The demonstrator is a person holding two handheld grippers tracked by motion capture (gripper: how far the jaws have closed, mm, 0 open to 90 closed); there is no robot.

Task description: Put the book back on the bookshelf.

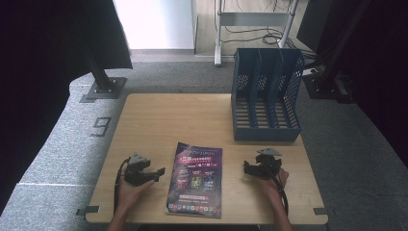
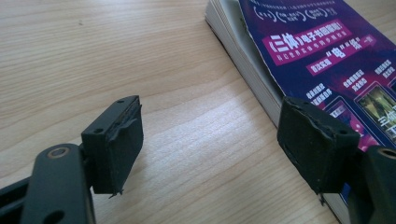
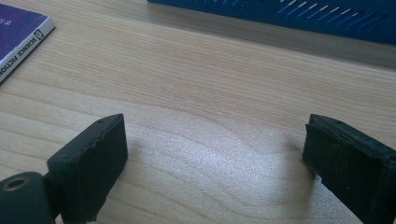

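Light wooden table [image 1: 144, 125], rectangular, grain running across, set on grey carpet with dark curtains at both sides. On its far right corner, blue file rack [image 1: 266, 96] with three upright slots and perforated walls, open side facing up and toward the near edge; its perforated lower wall seen again along the top of the right gripper view [image 3: 299, 11]. At the near middle of the table, lying flat, purple magazine [image 1: 195, 179] with bright pink and white print on the cover, slightly turned so its top leans to the right, well apart from the rack. In the left gripper view, same cover seen close [image 2: 327, 60], thick stack of white page edges along its left side, resting on the wood. In the right gripper view, only a purple corner at upper left [image 3: 18, 32]. To the left of the magazine, left gripper [image 1: 153, 174] held in a hand low over the table, pointing toward the magazine's left edge; jaws spread wide, nothing between the pads but bare wood, right-hand pad [image 2: 317, 140] just over the cover's edge. To the right of the magazine, right gripper [image 1: 248, 168] held in the other hand, near the rack's front corner, also released, jaws apart over empty tabletop.
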